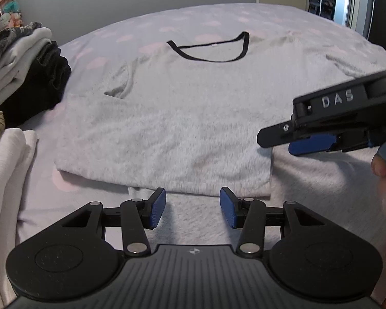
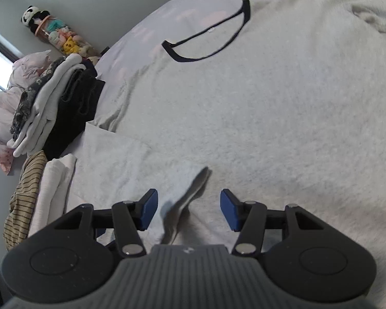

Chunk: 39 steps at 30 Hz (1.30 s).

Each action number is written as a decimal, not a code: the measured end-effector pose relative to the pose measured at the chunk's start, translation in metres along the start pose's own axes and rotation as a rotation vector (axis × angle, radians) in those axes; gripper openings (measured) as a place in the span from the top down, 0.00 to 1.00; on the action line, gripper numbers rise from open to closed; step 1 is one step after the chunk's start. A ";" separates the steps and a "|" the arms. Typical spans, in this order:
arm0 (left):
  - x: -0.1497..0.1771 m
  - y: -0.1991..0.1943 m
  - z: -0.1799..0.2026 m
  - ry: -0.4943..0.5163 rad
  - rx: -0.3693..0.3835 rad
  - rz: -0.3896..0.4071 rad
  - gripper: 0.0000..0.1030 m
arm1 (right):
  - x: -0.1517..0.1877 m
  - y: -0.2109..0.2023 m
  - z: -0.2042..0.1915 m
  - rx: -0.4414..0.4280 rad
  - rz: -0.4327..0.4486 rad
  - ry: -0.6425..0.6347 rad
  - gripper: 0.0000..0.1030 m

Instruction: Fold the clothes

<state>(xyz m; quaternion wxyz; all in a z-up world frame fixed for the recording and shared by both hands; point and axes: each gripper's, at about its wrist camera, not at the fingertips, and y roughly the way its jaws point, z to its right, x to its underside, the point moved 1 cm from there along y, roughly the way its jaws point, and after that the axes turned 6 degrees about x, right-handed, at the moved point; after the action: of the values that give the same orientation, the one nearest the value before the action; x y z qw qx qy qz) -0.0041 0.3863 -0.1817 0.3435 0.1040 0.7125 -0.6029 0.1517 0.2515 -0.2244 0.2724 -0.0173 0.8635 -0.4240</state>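
A light grey fuzzy shirt (image 1: pixel 172 118) with a black neck trim (image 1: pixel 211 49) lies spread on the bed, its left side folded inward. My left gripper (image 1: pixel 193 207) hovers open just short of the shirt's near hem, with nothing between its blue pads. My right gripper (image 1: pixel 283 141) reaches in sideways over the shirt's right edge. In the right wrist view the shirt (image 2: pixel 257 103) fills the frame. A raised fold of its fabric (image 2: pixel 190 195) stands between the fingers of the open right gripper (image 2: pixel 189 208); the pads are clear of it.
A stack of folded white and dark clothes (image 1: pixel 25 72) sits at the left of the bed, with folded white cloth (image 1: pixel 10 167) and a striped garment (image 2: pixel 23 198) nearer. Plush toys (image 2: pixel 54 31) stand behind. A person's fingers (image 1: pixel 380 164) show at the right edge.
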 end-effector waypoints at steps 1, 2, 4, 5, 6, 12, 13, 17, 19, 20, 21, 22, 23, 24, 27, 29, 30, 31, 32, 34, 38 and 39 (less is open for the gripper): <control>0.000 0.002 0.000 0.000 0.000 -0.008 0.47 | -0.001 0.001 0.000 -0.006 -0.004 0.007 0.45; 0.000 0.004 -0.001 -0.003 0.002 -0.017 0.47 | -0.001 0.003 0.000 -0.014 -0.008 0.013 0.45; 0.000 0.007 -0.001 -0.009 0.004 -0.027 0.47 | -0.001 0.007 -0.001 -0.022 -0.011 0.016 0.51; 0.000 0.006 -0.002 -0.014 0.002 -0.024 0.47 | 0.000 0.009 -0.005 -0.016 -0.007 0.006 0.55; 0.000 0.005 -0.003 -0.018 0.001 -0.021 0.47 | 0.001 0.012 -0.008 -0.009 -0.004 -0.004 0.63; -0.004 -0.009 -0.023 -0.099 -0.009 0.029 0.47 | -0.004 -0.006 -0.028 -0.002 0.074 -0.044 0.96; -0.005 -0.011 -0.027 -0.120 -0.009 0.040 0.47 | -0.012 -0.013 -0.036 -0.014 0.091 -0.056 0.96; -0.011 -0.020 -0.051 -0.228 -0.006 0.097 0.47 | -0.055 -0.043 -0.087 -0.061 0.160 -0.137 0.96; -0.012 -0.021 -0.067 -0.310 0.005 0.123 0.47 | -0.082 -0.059 -0.126 -0.071 0.206 -0.207 0.96; -0.013 -0.020 -0.075 -0.351 0.010 0.136 0.47 | -0.094 -0.067 -0.146 -0.078 0.227 -0.241 0.96; -0.014 -0.018 -0.084 -0.394 0.011 0.147 0.47 | -0.106 -0.074 -0.167 -0.085 0.247 -0.273 0.96; -0.015 -0.014 -0.093 -0.435 0.008 0.156 0.47 | -0.118 -0.080 -0.188 -0.090 0.266 -0.306 0.96; -0.016 -0.010 -0.102 -0.473 0.002 0.166 0.47 | -0.128 -0.086 -0.208 -0.095 0.283 -0.339 0.96; -0.016 -0.006 -0.111 -0.506 0.004 0.184 0.47 | -0.137 -0.090 -0.227 -0.099 0.296 -0.368 0.96; -0.017 0.008 -0.132 -0.585 0.012 0.226 0.46 | -0.156 -0.098 -0.275 -0.096 0.333 -0.445 0.96; -0.019 0.018 -0.143 -0.634 0.021 0.244 0.46 | -0.164 -0.100 -0.298 -0.092 0.355 -0.491 0.96; -0.020 0.023 -0.148 -0.658 0.027 0.251 0.46 | -0.168 -0.101 -0.307 -0.091 0.365 -0.511 0.96; -0.023 0.027 -0.149 -0.664 0.037 0.262 0.46 | -0.173 -0.102 -0.315 -0.092 0.374 -0.526 0.96; -0.025 0.030 -0.150 -0.670 0.048 0.273 0.46 | -0.177 -0.102 -0.321 -0.095 0.385 -0.539 0.96; -0.031 0.037 -0.153 -0.681 0.068 0.295 0.46 | -0.187 -0.103 -0.332 -0.094 0.407 -0.559 0.96; -0.045 0.054 -0.153 -0.662 0.074 0.320 0.45 | -0.206 -0.107 -0.344 -0.082 0.442 -0.583 0.96; -0.048 0.060 -0.153 -0.653 0.068 0.312 0.45 | -0.209 -0.107 -0.345 -0.075 0.454 -0.594 0.96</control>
<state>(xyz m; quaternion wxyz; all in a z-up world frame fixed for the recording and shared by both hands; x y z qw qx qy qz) 0.0092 0.5564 -0.1943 0.6372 0.0246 0.5204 -0.5679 0.1407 0.4865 0.1202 0.5971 0.0424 0.7438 -0.2973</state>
